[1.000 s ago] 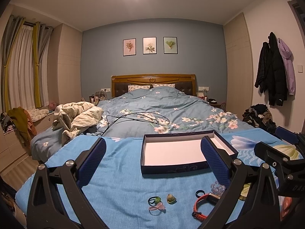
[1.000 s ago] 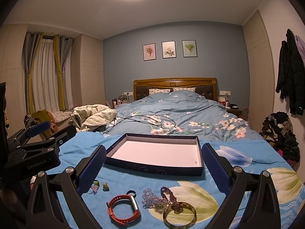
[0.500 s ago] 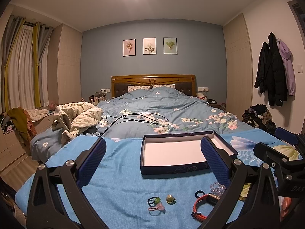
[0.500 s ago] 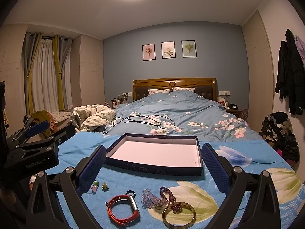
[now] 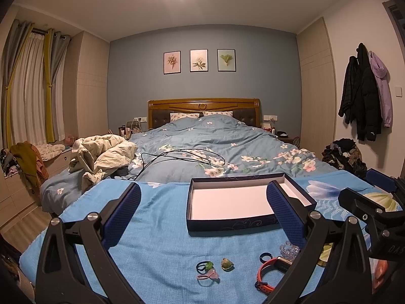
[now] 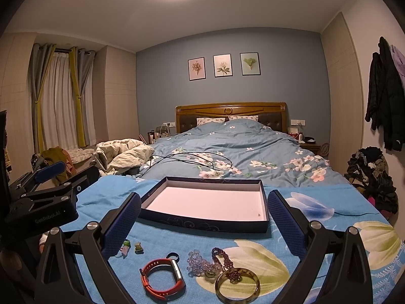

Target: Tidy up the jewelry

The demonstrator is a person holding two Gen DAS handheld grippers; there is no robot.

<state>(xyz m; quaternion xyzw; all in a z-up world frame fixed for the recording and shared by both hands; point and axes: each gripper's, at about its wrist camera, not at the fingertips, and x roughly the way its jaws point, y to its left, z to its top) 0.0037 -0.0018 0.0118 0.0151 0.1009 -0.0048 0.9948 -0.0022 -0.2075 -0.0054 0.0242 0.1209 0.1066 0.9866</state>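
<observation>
A dark blue open box (image 5: 243, 221) with a white inside stands on the blue floral cloth (image 5: 157, 240); it also shows in the right wrist view (image 6: 205, 224). In front of it lie small pieces: a green ring (image 5: 204, 266), a pink ring (image 5: 208, 275), a green charm (image 5: 227, 264), a dark ring (image 5: 265, 256), an orange wristband (image 6: 163, 277), clear beads (image 6: 197, 264), a purple bead bracelet (image 6: 222, 255) and an amber bangle (image 6: 237, 285). My left gripper (image 5: 202, 210) is open and empty above the cloth. My right gripper (image 6: 203, 219) is open and empty, over the bracelets.
Behind the cloth lies the bed with a blue flowered duvet (image 5: 215, 147) and a black cable (image 5: 182, 157). A crumpled cream blanket (image 5: 101, 152) lies left. Coats (image 5: 364, 93) hang on the right wall, clothes pile (image 5: 344, 154) below.
Both views have shifted only slightly; the box and jewelry sit a touch lower in the right wrist view. Nothing was picked up or released.
</observation>
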